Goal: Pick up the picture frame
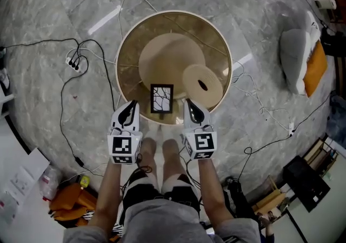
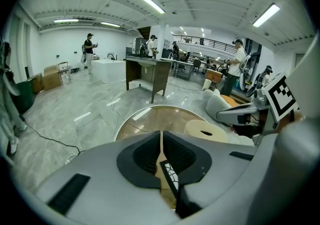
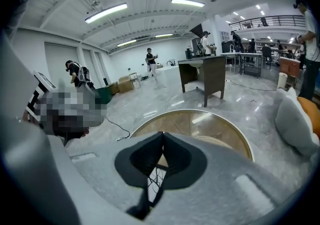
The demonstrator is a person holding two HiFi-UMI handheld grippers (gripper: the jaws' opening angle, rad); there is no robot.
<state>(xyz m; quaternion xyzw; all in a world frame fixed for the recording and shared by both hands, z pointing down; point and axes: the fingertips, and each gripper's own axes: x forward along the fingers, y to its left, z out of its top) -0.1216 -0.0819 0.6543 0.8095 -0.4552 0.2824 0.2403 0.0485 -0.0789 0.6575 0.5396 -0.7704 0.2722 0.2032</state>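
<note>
Left gripper [image 1: 131, 108], right gripper [image 1: 191, 106] — both closed — one picture frame [image 1: 161, 99]

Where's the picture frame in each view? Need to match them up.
Head view: picture frame at centre, on the round glass table, by its near edge.
Left gripper view: picture frame low centre, in the gap beneath the jaws.
Right gripper view: picture frame low centre, beneath the jaws.
Shared landmark: the table's pale rim, which shows in all three.

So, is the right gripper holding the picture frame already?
No, in the head view the picture frame sits on the round table between the left gripper and the right gripper, touching neither.
</note>
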